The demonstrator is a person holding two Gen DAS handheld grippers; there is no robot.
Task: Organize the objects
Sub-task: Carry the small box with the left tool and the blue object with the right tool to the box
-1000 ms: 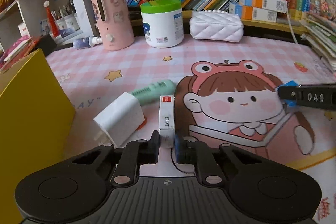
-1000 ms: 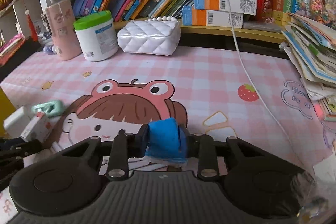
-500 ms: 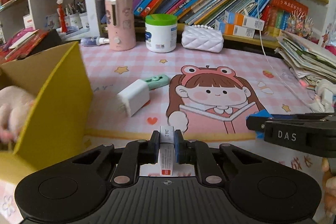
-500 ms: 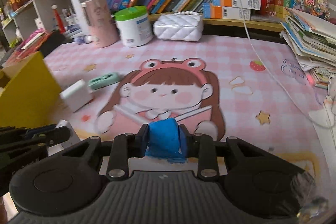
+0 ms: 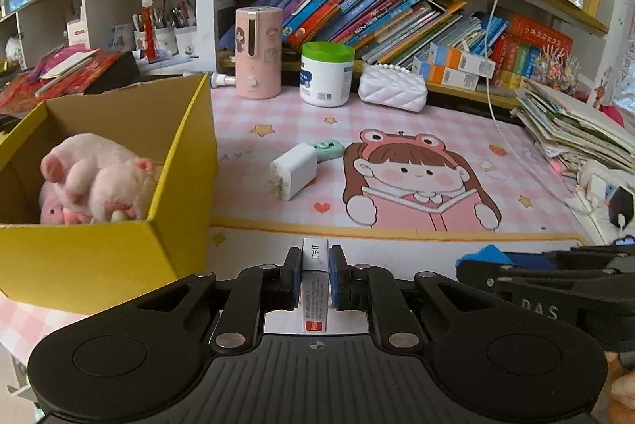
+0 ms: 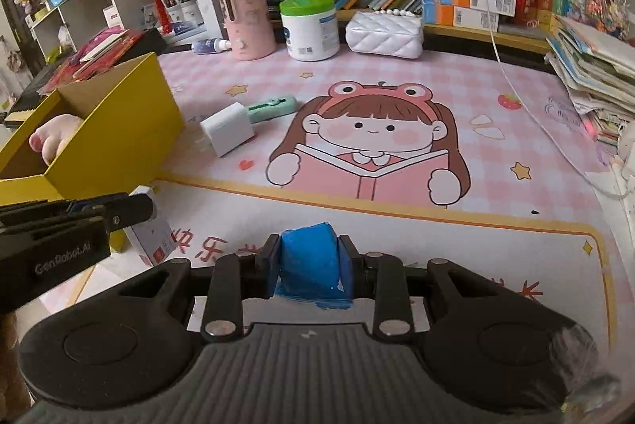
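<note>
My left gripper (image 5: 314, 267) is shut on a small white staple box (image 5: 315, 265), held above the desk's near edge, right of the yellow cardboard box (image 5: 99, 257). A pink plush toy (image 5: 95, 178) lies in that box. My right gripper (image 6: 309, 265) is shut on a blue tape roll (image 6: 311, 261), also held near the front edge. The left gripper with the white box (image 6: 152, 237) shows at the left of the right wrist view. A white charger (image 5: 293, 170) and a green correction tape (image 5: 328, 149) lie on the pink desk mat (image 5: 516, 185).
A pink humidifier (image 5: 258, 53), a green-lidded jar (image 5: 326, 74) and a white quilted purse (image 5: 393, 91) stand at the back under the bookshelf. A stack of papers (image 5: 575, 130) and a white cable (image 5: 512, 130) lie at the right.
Both grippers have pulled back and risen from the mat with their objects. The left one lifted the white staple box away from the charger. The yellow box's inside came into view.
</note>
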